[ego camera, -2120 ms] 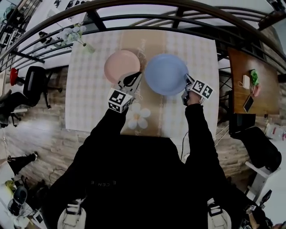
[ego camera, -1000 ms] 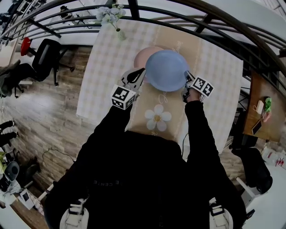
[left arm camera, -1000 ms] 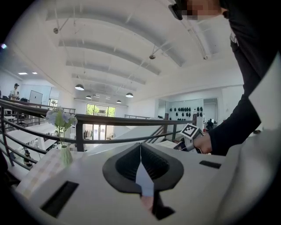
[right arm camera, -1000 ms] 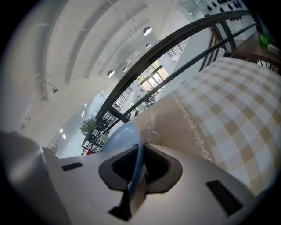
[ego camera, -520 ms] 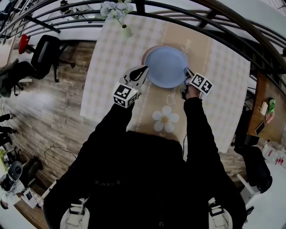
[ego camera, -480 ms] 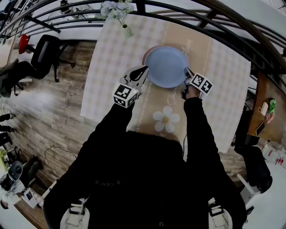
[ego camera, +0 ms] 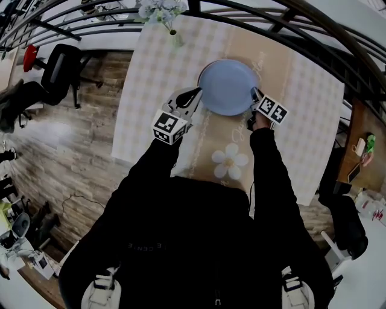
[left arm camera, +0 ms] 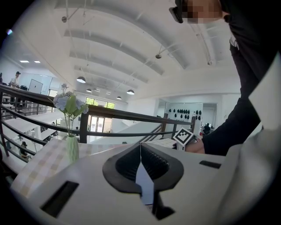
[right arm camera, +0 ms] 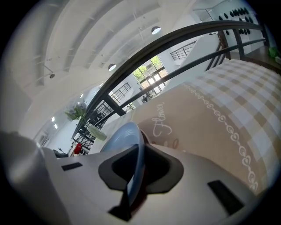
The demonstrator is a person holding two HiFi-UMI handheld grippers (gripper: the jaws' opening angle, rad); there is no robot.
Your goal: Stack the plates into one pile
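Note:
A blue plate (ego camera: 228, 87) lies level over the beige runner in the head view, held at two sides. My left gripper (ego camera: 198, 92) is shut on its left rim; in the left gripper view a thin blue edge (left arm camera: 144, 182) shows between the pads. My right gripper (ego camera: 253, 92) is shut on the right rim (right arm camera: 125, 134), and its jaws have just eased open slightly with the rim still between them. The pink plate is hidden under the blue one.
The checked table (ego camera: 151, 90) carries a beige runner with a daisy print (ego camera: 233, 162). A vase of flowers (ego camera: 163, 12) stands at the far left corner, also seen as the vase (left arm camera: 71, 147). A dark railing (ego camera: 289, 36) runs behind. An office chair (ego camera: 54, 72) stands left.
Both grippers carried the blue plate left from beside the pink plate to over it and lowered it. The pink rim that still showed half a second ago is now covered.

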